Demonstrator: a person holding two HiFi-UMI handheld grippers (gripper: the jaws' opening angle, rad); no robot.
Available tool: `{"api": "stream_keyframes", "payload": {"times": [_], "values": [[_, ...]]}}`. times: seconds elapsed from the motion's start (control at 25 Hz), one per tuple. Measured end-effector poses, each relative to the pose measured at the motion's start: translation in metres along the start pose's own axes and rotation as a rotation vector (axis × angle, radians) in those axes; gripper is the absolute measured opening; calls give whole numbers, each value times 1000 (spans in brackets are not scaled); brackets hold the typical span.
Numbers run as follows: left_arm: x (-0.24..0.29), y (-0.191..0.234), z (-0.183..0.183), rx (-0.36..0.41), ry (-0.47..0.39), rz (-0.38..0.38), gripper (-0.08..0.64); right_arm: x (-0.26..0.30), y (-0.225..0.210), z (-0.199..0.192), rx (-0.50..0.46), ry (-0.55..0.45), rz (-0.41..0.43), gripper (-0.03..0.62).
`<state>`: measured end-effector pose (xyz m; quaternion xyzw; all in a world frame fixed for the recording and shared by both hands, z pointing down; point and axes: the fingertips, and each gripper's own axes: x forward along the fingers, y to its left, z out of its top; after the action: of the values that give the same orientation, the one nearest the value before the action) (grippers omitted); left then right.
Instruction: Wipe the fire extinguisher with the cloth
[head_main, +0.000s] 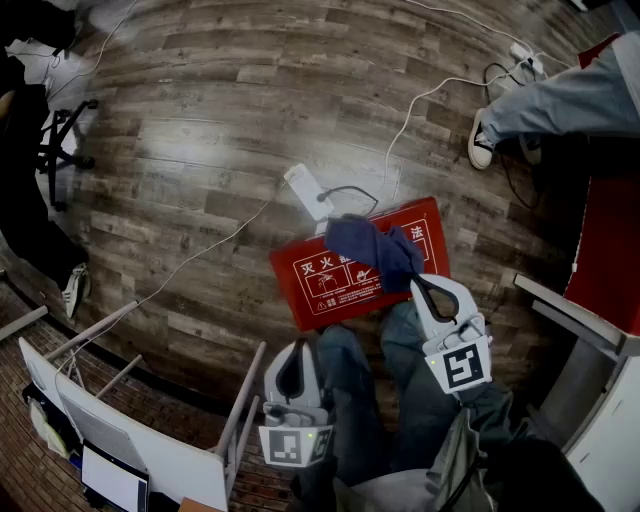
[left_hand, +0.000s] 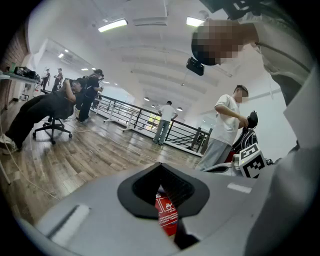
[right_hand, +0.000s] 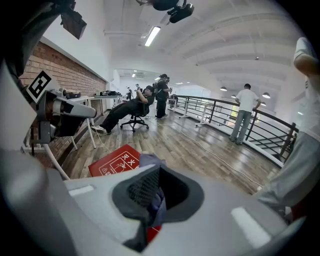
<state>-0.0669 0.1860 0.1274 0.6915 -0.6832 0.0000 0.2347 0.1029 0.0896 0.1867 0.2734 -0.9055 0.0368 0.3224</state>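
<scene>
A red fire extinguisher box (head_main: 335, 285) with white print lies flat on the wooden floor, just ahead of my knees. A dark blue cloth (head_main: 368, 247) is bunched on its right half. My right gripper (head_main: 413, 280) is shut on a corner of that cloth; in the right gripper view the blue fabric (right_hand: 156, 201) is pinched between the jaws of the right gripper (right_hand: 159, 172), with the red box (right_hand: 112, 163) beyond. My left gripper (head_main: 300, 346) hovers near my left knee, short of the box, jaws together and holding nothing. Past the tips of the left gripper (left_hand: 161, 168), a strip of the red box (left_hand: 167, 216) shows.
A white power strip (head_main: 304, 186) with cables lies just beyond the box. A seated person's leg and shoe (head_main: 540, 108) are at the upper right, and a red cabinet (head_main: 608, 250) at the right. A white table frame (head_main: 130, 440) stands at lower left, an office chair (head_main: 60, 140) far left.
</scene>
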Motion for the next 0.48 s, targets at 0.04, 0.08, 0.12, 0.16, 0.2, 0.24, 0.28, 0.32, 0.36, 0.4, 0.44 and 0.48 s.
{"api": "stream_keyframes", "payload": {"times": [0.04, 0.08, 0.12, 0.16, 0.2, 0.24, 0.28, 0.32, 0.36, 0.4, 0.44, 0.48], "values": [[2, -1, -2, 0, 5, -6, 6, 0, -1, -2, 0, 1, 1, 0], [3, -2, -5, 1, 10, -11, 6, 1, -1, -4, 1, 1, 2, 0], [4, -3, -7, 1, 14, -13, 6, 2, -2, -6, 3, 1, 3, 0], [5, -3, -8, 3, 15, -12, 6, 2, -2, -8, 3, 1, 5, 0], [6, -3, -9, 5, 12, -8, 6, 3, -2, -10, 2, 2, 7, 0], [7, -2, -10, 9, 8, -3, 6, 4, -2, -11, -1, 3, 10, 0], [7, -2, -11, 13, 6, 0, 6, 5, -2, -13, -3, 3, 12, 0], [6, -1, -13, 17, 6, 2, 6, 6, -2, -14, -7, 5, 14, 0], [6, -1, -15, 16, 9, 4, 6, 7, -2, -16, -14, 7, 16, 0], [7, -2, -16, 10, 10, 7, 6, 9, 0, -17, -25, 10, 21, 0], [7, -2, -17, 5, 10, 10, 6, 10, 2, -19, -38, 14, 30, 0], [7, -2, -19, 5, 10, 11, 6, 12, 5, -21, -48, 20, 44, 1]]}}
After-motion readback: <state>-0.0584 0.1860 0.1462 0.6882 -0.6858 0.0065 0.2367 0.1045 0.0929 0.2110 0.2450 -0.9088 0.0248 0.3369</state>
